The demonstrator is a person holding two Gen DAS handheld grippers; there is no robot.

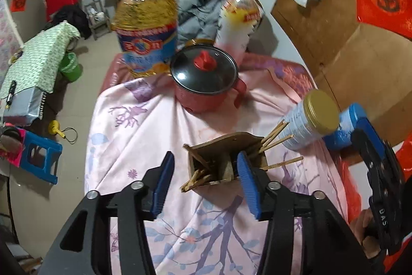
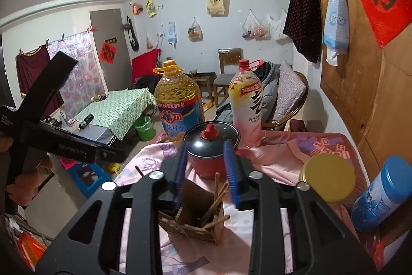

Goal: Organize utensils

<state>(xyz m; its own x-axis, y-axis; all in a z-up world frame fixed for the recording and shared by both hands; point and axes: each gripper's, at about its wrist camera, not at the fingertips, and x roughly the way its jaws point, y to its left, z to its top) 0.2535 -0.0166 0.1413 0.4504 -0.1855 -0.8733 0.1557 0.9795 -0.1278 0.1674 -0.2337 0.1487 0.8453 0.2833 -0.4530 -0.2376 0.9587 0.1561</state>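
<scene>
Your left tongs (image 1: 203, 182) stand open with ribbed blue pads either side of the woven wicker utensil basket (image 1: 226, 161), which sits on the worktop's wrinkled pink floral cloth (image 1: 144, 125) and holds slim wooden chopsticks (image 1: 276, 137) splayed at angles. Your right tongs (image 2: 206, 174) are open too, empty, above the same basket, whose near wall they partly hide. Beyond stands a glossy red enamel pot (image 1: 206, 84) with a glass lid, and what fills the basket's compartments is hard to make out.
</scene>
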